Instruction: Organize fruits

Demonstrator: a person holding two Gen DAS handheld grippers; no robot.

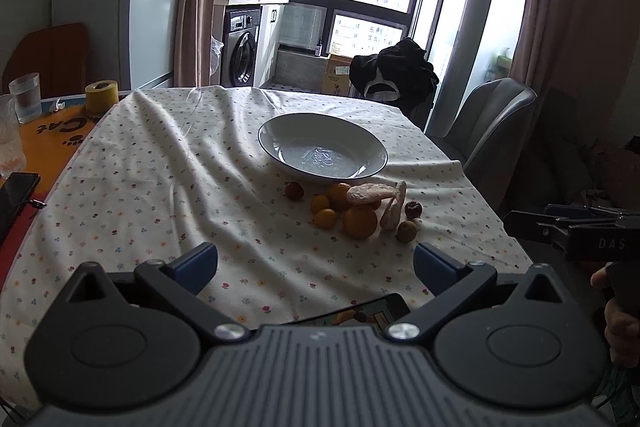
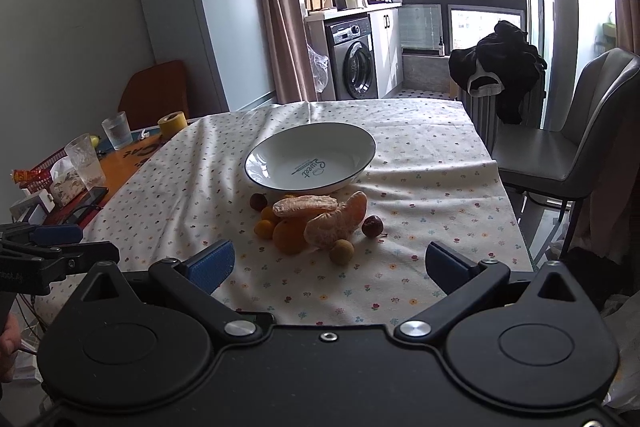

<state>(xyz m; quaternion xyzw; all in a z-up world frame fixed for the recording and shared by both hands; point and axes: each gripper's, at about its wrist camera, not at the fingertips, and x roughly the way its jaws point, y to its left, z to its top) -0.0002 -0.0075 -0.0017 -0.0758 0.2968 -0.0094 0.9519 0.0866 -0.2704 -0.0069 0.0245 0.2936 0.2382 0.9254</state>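
A white bowl (image 1: 322, 147) (image 2: 312, 157) with a dark rim stands empty on the flowered tablecloth. Just in front of it lies a small heap of fruit: an orange (image 1: 360, 222) (image 2: 290, 237), small kumquats (image 1: 325, 218) (image 2: 265, 228), peeled citrus segments (image 1: 370, 193) (image 2: 334, 223), dark red dates (image 1: 413, 209) (image 2: 372, 225) and a longan (image 1: 406, 231) (image 2: 341, 251). My left gripper (image 1: 316, 263) hovers open, short of the heap. My right gripper (image 2: 330, 265) is open too, close before the fruit. Both hold nothing.
A phone (image 1: 360, 313) lies at the near table edge. Glasses (image 2: 116, 131), a yellow tape roll (image 1: 102, 95) (image 2: 173, 123) and clutter sit on the orange mat at left. A grey chair (image 2: 568, 147) stands at right, another draped with black clothes (image 2: 500, 67) behind.
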